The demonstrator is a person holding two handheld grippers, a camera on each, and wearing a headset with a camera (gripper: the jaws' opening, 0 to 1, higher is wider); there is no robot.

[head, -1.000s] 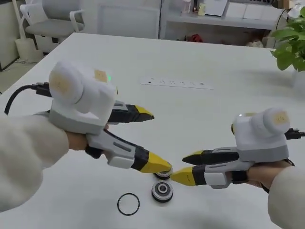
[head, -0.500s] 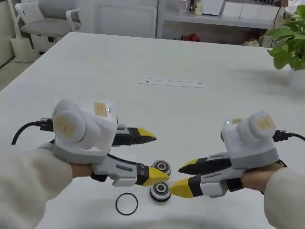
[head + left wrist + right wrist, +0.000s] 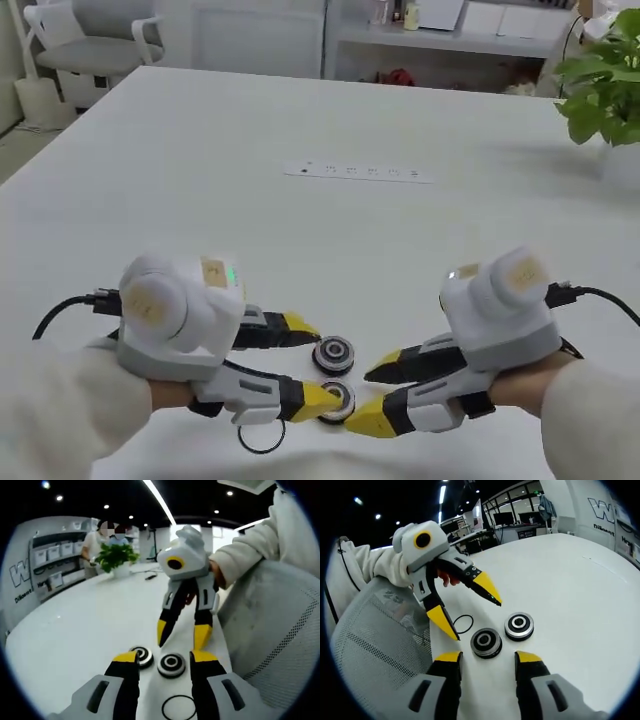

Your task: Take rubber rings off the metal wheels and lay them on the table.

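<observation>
At the lower left of the head view we saw a thin black rubber ring (image 3: 262, 440) lying loose on the white table (image 3: 350, 230), partly under the left gripper (image 3: 322, 365), whose jaws stood apart. At lower centre lay a round metal wheel (image 3: 333, 353) and, below it, a second metal wheel (image 3: 338, 400), possibly touching both grippers' yellow tips. The right gripper (image 3: 362, 398) gaped too, holding nothing.

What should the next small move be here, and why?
Probably ease the right gripper forward around the nearer metal wheel with its black rubber ring: it lies just ahead of the open jaws, ring still on, with the left gripper open beside it.
</observation>
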